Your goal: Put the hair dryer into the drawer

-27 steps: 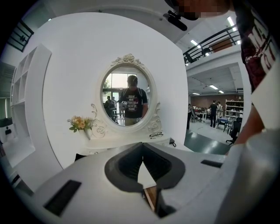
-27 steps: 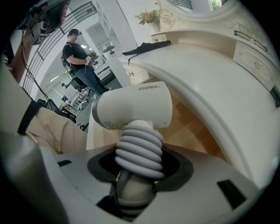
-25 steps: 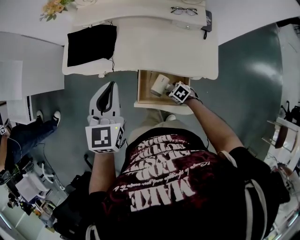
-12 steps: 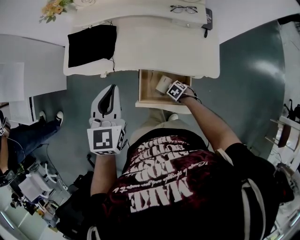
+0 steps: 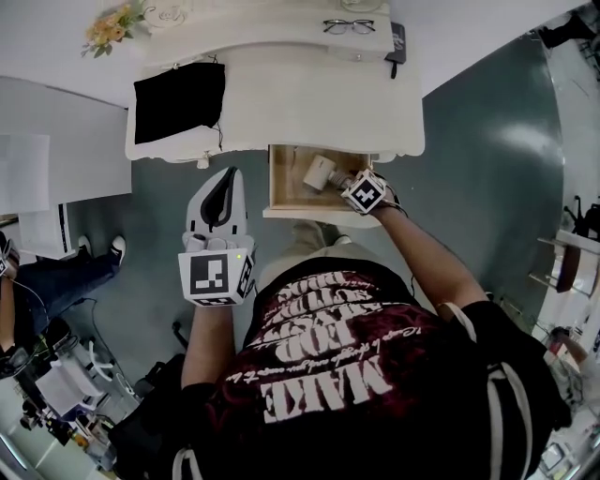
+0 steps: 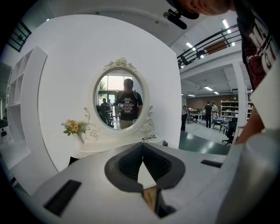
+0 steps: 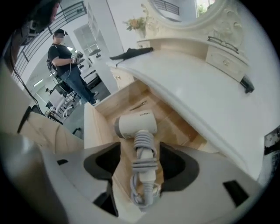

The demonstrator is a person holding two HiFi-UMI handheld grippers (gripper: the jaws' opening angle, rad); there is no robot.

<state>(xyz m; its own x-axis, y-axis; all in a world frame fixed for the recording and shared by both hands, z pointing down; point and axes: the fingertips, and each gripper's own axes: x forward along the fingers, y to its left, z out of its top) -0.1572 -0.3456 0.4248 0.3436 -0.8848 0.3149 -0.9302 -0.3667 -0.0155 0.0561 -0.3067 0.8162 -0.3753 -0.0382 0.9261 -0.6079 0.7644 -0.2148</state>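
Observation:
The white hair dryer (image 7: 135, 124) lies on the wooden floor of the open drawer (image 7: 94, 127), its cord wound round the handle. In the head view the hair dryer (image 5: 319, 172) shows inside the drawer (image 5: 281, 183) under the dressing table's front edge. My right gripper (image 7: 140, 154) hovers over it, pointing steeply down. Its jaws are opening: the handle sits between them, with gaps on both sides. From the head view, the right gripper (image 5: 345, 181) is at the drawer's right part. My left gripper (image 5: 223, 180) hangs in the air left of the drawer, shut and empty, with its tips meeting in the left gripper view (image 6: 142, 148).
The white dressing table (image 5: 309, 94) bears a black cloth (image 5: 180, 94), glasses (image 5: 345, 25), a dark flat object (image 5: 397, 42) and flowers (image 5: 111, 23). An oval mirror (image 6: 121, 98) stands behind it. Another person (image 5: 47, 272) sits at the far left on the grey floor.
The right gripper carried the hair dryer deeper into the drawer, then its jaws spread off the handle and it drew back a little. The left gripper drifted slightly.

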